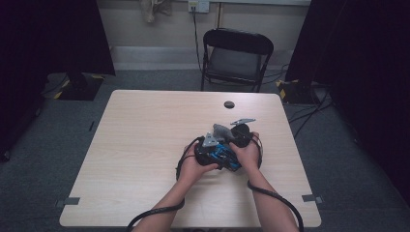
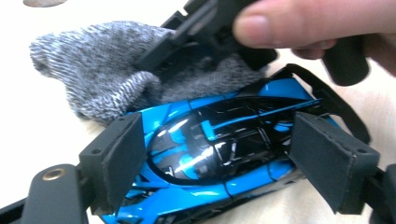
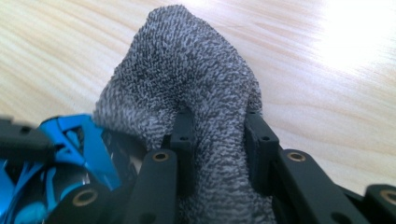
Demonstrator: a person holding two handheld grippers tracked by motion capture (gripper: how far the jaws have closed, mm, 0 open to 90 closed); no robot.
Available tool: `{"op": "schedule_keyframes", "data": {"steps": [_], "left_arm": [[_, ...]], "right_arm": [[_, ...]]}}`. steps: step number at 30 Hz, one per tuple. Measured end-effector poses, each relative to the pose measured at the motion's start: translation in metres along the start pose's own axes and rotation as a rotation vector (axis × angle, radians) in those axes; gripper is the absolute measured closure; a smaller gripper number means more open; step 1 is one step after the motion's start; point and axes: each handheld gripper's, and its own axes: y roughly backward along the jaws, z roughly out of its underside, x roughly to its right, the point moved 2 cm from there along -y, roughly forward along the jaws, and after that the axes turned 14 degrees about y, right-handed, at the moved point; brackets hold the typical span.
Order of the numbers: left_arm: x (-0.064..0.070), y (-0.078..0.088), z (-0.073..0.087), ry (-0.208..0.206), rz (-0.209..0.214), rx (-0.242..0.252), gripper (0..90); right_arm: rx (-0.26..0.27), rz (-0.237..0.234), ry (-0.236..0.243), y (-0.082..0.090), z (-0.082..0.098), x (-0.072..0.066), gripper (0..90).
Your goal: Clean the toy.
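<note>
A blue and black toy car lies on the light wooden table, a little right of its middle. My left gripper has its two pads pressed against the car's sides. A grey knitted sock is bunched up right behind the car and touches it. My right gripper is shut on the sock, with the fabric pinched between its fingers. In the high view both hands meet over the car, and the sock sticks up just beyond them.
A round dark cable hole sits near the table's far edge. A black folding chair stands behind the table. Both grippers' cables trail off the near edge. Dark curtains hang at either side.
</note>
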Motion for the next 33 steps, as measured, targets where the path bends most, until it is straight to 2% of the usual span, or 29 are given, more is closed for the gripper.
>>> {"op": "schedule_keyframes", "data": {"steps": [5,8,11,18,24,28,33], "left_arm": [[0.0,0.0,-0.001,-0.001,0.001,-0.007,18.2],[0.001,-0.001,-0.001,-0.001,0.001,-0.006,18.2],[0.001,-0.004,-0.001,-0.013,0.022,0.005,16.6],[0.001,-0.008,-0.001,-0.024,0.038,0.011,13.3],[0.001,-0.008,0.0,-0.019,0.037,0.017,13.2],[0.001,-0.008,0.0,-0.018,0.035,0.014,13.3],[0.001,-0.008,-0.002,-0.02,0.034,0.007,13.4]], "right_arm": [[0.002,-0.016,0.024,0.003,0.004,0.001,69.3],[-0.001,-0.019,0.016,0.004,0.004,0.002,68.9],[-0.002,-0.015,0.024,0.002,0.004,0.001,68.9],[-0.006,-0.023,0.031,0.002,0.004,0.001,68.9],[-0.021,-0.04,0.078,0.005,0.005,0.0,69.0],[-0.018,-0.075,0.107,0.011,0.01,0.002,69.1],[-0.021,-0.117,0.102,0.018,0.016,0.007,69.7]]}}
